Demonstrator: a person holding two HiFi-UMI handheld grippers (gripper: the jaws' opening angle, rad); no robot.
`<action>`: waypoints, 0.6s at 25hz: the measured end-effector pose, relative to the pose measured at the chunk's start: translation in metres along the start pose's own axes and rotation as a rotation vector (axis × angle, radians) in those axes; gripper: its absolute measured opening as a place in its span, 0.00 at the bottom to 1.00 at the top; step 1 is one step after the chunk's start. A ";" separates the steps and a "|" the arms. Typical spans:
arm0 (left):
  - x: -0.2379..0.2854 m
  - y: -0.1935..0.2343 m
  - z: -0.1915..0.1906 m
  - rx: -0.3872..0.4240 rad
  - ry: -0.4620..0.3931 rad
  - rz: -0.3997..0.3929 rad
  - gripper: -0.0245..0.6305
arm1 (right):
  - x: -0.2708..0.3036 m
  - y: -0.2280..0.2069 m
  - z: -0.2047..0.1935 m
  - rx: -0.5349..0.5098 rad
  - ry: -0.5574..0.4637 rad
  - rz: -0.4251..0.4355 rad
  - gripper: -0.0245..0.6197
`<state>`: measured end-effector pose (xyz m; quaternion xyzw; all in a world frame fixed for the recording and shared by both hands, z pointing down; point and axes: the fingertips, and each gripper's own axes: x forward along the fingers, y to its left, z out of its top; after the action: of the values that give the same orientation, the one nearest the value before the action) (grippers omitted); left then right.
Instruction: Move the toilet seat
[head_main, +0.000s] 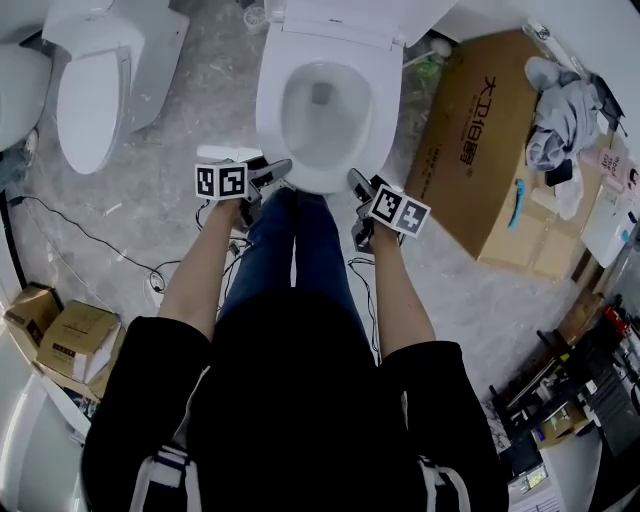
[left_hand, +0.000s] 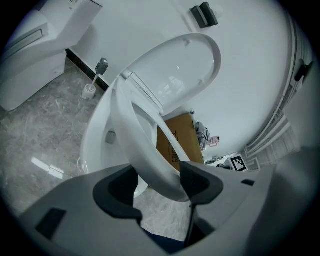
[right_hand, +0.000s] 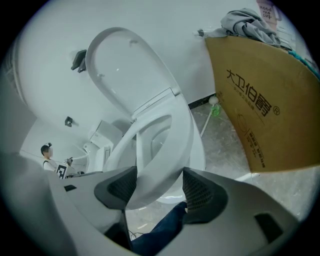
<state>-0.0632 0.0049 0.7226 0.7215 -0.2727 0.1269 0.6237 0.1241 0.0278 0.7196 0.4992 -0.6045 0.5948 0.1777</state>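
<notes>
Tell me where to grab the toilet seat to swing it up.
Grip the toilet seat at its front arc, coming from the front, as the left gripper and right gripper do now. The ring is thin and flat there, so jaws fit over it, and it pivots at the rear, so the front likely gives most leverage.

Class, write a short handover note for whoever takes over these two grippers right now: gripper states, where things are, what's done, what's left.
Left gripper: closed on the front rim of the toilet seat.
Right gripper: closed on the same rim, other side.
Seat: front raised off the bowl, tilted; lid stands upright.
Done: seat gripped, partly lifted.
Left: probably swing it up towards the lid, then release.
</notes>
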 end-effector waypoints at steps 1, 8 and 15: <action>-0.002 -0.004 0.003 -0.006 -0.006 -0.002 0.44 | -0.004 0.003 0.003 0.005 -0.002 0.001 0.51; -0.016 -0.036 0.029 -0.028 -0.057 -0.022 0.45 | -0.028 0.025 0.030 0.034 -0.051 0.014 0.51; -0.024 -0.057 0.052 -0.034 -0.097 -0.026 0.48 | -0.044 0.040 0.054 0.062 -0.098 0.027 0.51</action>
<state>-0.0598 -0.0353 0.6532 0.7194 -0.2953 0.0791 0.6237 0.1316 -0.0117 0.6496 0.5249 -0.6003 0.5905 0.1244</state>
